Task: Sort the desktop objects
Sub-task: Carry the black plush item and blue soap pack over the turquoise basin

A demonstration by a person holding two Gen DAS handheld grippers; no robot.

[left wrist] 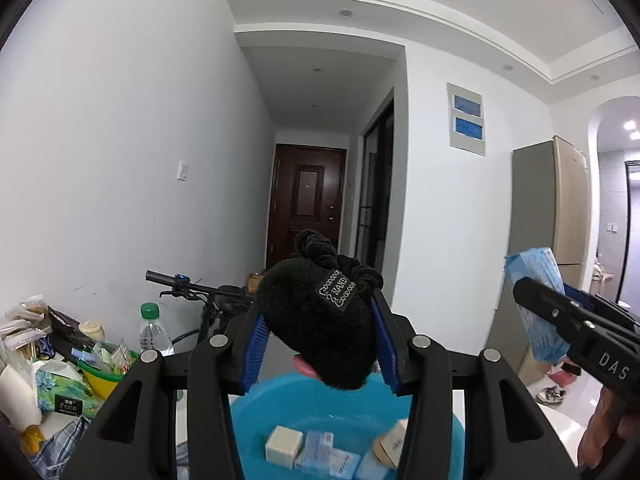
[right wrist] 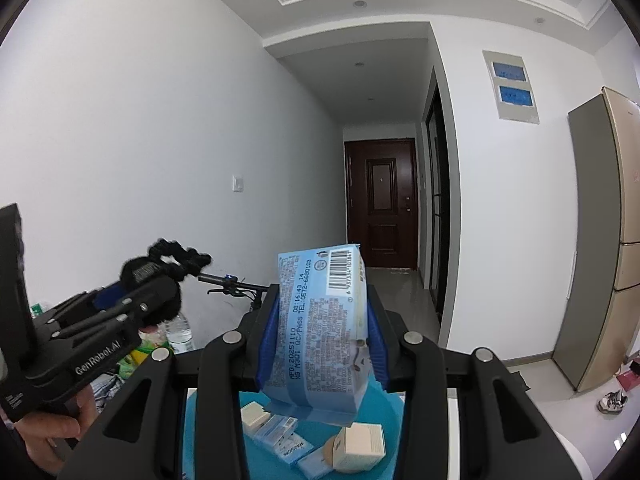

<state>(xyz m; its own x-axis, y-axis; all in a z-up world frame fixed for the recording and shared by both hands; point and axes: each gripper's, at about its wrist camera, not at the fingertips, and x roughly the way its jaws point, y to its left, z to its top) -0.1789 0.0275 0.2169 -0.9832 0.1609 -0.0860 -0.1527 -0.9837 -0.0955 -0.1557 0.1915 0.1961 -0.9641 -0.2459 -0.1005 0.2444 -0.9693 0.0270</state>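
1. The fridge [right wrist: 600, 240] stands tall at 3 o'clock in the right wrist view, against the white wall.
2. The door [left wrist: 306, 208], dark brown, closes the corridor's far end at 12 o'clock.
3. The basin [left wrist: 280, 400], blue and round, sits at 6 o'clock under both pairs of tongs. Small boxes [right wrist: 360, 444] and blue packets [right wrist: 280, 436] lie in its bottom.
4. The bike [left wrist: 188, 284] shows its handlebar at 9 o'clock, behind the tabletop clutter.
5. The left tongs [left wrist: 320, 344] are clamped on the hat [left wrist: 316, 320], a black fuzzy knit with a "HAND" label. It hangs above the basin's far rim, its blue pads [left wrist: 254, 352] pressed to both sides.
6. The right tongs [right wrist: 320, 344] are clamped on the pack [right wrist: 320, 328], a light blue tissue pack with a barcode. It is held upright, tilted a little, above the basin, clear of the boxes below.
7. A hand [right wrist: 52, 432] grips the left tongs' handle at 8 o'clock in the right wrist view.
8. The bottle [left wrist: 154, 330], clear with a green cap, stands at 8 o'clock beside a green bowl [left wrist: 106, 372] of sachets.
9. A tissue pack marked "Face" [left wrist: 64, 392] lies just left of that bowl.
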